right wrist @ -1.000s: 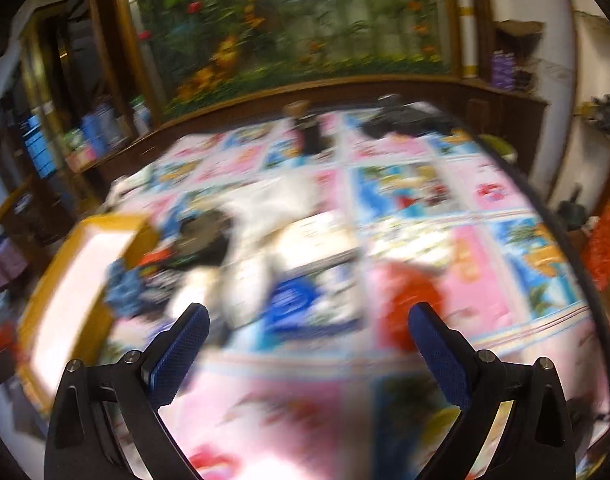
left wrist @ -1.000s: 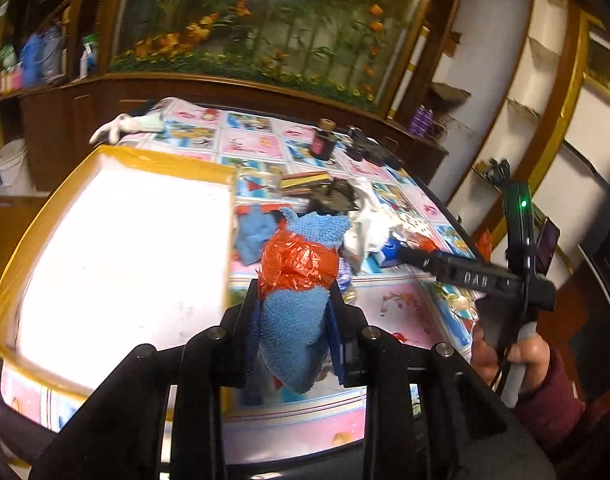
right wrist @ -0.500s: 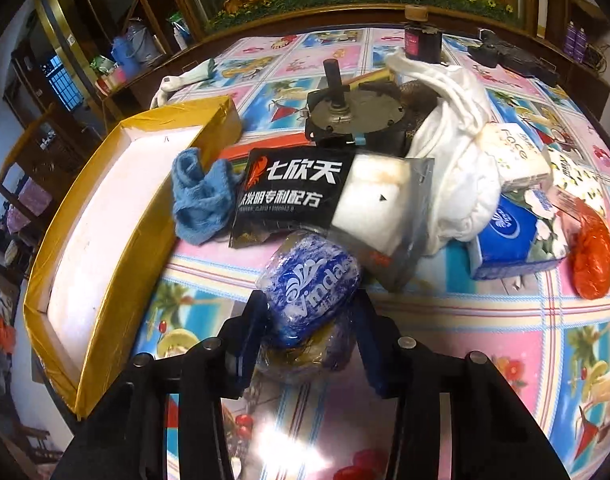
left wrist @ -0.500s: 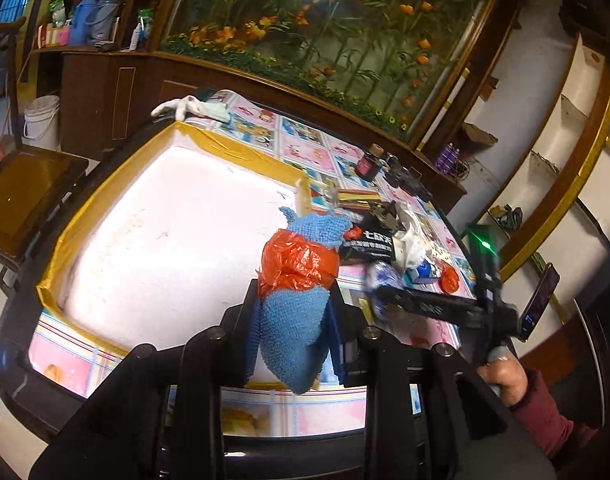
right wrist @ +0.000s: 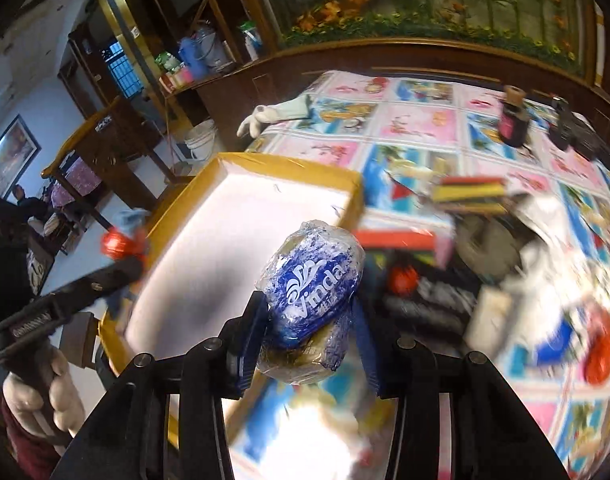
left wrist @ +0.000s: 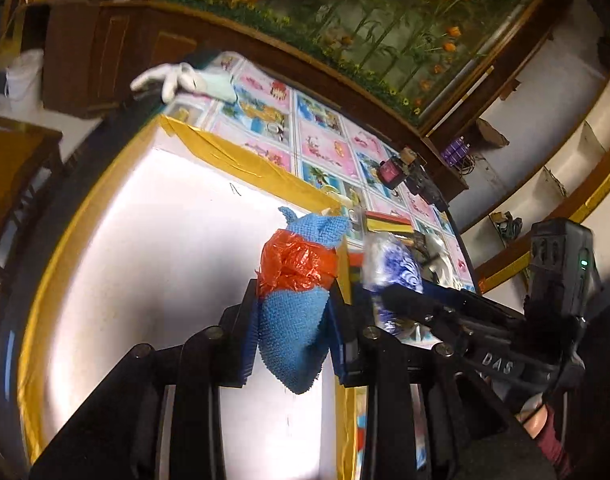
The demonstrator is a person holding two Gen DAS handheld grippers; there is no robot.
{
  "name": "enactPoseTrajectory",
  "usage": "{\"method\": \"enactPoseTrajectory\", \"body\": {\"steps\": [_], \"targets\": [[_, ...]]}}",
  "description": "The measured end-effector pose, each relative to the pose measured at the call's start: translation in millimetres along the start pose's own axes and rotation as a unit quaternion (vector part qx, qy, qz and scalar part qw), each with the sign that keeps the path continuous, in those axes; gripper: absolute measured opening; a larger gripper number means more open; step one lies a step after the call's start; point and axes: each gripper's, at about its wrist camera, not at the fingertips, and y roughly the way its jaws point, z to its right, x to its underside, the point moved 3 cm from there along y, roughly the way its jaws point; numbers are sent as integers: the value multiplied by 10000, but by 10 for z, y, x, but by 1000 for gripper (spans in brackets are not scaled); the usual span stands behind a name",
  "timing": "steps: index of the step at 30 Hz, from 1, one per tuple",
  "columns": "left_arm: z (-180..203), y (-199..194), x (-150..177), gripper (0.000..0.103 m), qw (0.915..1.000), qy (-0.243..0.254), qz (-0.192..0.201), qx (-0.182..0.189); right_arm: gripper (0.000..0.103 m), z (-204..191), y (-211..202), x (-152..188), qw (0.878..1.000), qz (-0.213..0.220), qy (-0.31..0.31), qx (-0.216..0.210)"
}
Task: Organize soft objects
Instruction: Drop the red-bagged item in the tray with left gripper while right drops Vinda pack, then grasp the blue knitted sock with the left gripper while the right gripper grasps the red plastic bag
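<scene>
My left gripper (left wrist: 292, 308) is shut on a blue cloth (left wrist: 295, 336) wrapped with an orange plastic bag (left wrist: 295, 264), held above the white inside of a yellow-edged box (left wrist: 153, 264). My right gripper (right wrist: 310, 320) is shut on a blue and white Vinda tissue pack (right wrist: 313, 284), held over the box's (right wrist: 241, 232) near right edge. The right gripper and pack show at the right of the left wrist view (left wrist: 393, 276). The left gripper with its bundle shows at the left of the right wrist view (right wrist: 121, 244).
The table (right wrist: 417, 128) has a cartoon-print cloth. A blurred pile of packets and cloth (right wrist: 505, 256) lies right of the box. A white glove (left wrist: 173, 76) hangs at the far edge. A dark jar (right wrist: 513, 120) stands at the back. A wooden chair (right wrist: 105, 148) stands left.
My right gripper has lifted the tissue pack from the pile and carried it left to the box. My left gripper has moved further over the box with the cloth bundle.
</scene>
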Motion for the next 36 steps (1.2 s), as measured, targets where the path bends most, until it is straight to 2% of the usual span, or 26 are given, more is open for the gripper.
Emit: {"method": "enactPoseTrajectory", "body": {"steps": [4, 6, 7, 10, 11, 12, 14, 16, 20, 24, 29, 31, 33, 36], "targets": [[-177, 361, -204, 27, 9995, -315, -21, -44, 42, -69, 406, -251, 9998, -42, -139, 170], [-245, 478, -273, 36, 9989, -458, -10, 17, 44, -104, 549, -331, 9997, -76, -149, 173], [-275, 517, -292, 37, 9987, -504, -7, -49, 45, -118, 659, -371, 9995, -126, -200, 193], [-362, 579, -291, 43, 9973, -734, -17, 11, 57, -118, 902, -480, 9978, -177, -202, 600], [-383, 564, -262, 46, 9967, -813, -21, 49, 68, -122, 905, -495, 9979, -124, -176, 619], [-398, 537, -241, 47, 9966, -828, 28, 21, 75, -118, 895, -510, 9979, -39, -159, 620], [-413, 452, -166, 47, 9962, -802, 200, -281, 77, -119, 812, -499, 9973, 151, -164, 704], [-468, 375, -42, 47, 9927, -998, 370, -562, 78, -85, 664, -403, 9967, 318, -186, 717], [-545, 326, 205, 47, 9884, -1338, 461, -556, 80, 40, 327, -136, 9967, 492, -100, 641], [-460, 264, 357, 47, 9891, -1308, 480, -468, 81, 242, -93, 140, 9954, 688, 1, 667], [-72, 20, 242, 47, 9932, -666, 771, -561, 84, 672, -602, 435, 9898, 942, 336, 1018], [272, -28, 235, 49, 9949, -51, 755, -664, 84, 841, -754, 547, 9864, 1031, 463, 1196], [589, 28, 278, 50, 9926, 573, 650, -852, 84, 998, -872, 675, 9833, 1103, 594, 1322], [1014, 261, 409, 50, 9823, 1493, 353, -1071, 84, 1215, -977, 854, 9804, 1120, 807, 1406]]}}
